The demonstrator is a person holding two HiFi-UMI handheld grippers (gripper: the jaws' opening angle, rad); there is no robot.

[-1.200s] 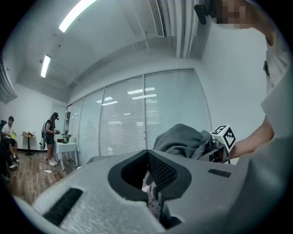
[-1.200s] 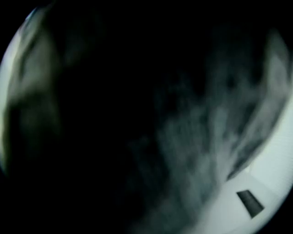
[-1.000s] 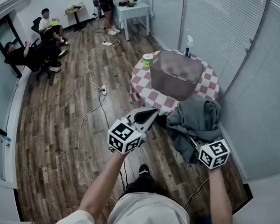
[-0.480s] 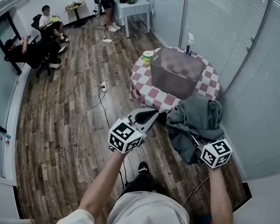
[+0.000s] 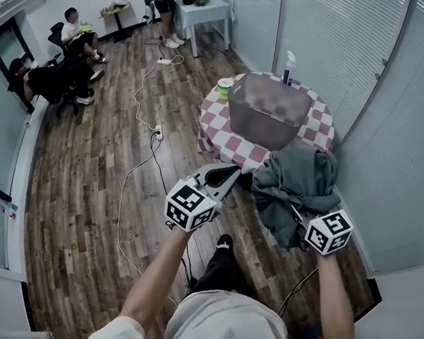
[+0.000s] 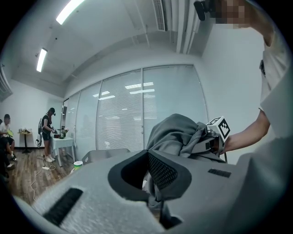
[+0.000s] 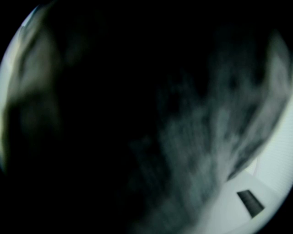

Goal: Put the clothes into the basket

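The left gripper point(image 5: 231, 172) is pinched on a low fold of the grey garment point(image 5: 295, 182). The right gripper point(image 5: 305, 224) is buried in the same bundle, and cloth smothers its own view, so I cannot tell how its jaws stand. The garment hangs bunched across between the two. Beyond it, ahead of both, the basket point(image 5: 269, 118) stands on the checked table point(image 5: 216, 125), nearer the left gripper by my judgement.

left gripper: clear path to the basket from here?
Probably yes. The basket sits open on the checked table straight ahead of the left gripper, with nothing visibly between them. But the gripper is shut on the gray garment, so it could only drop that in.
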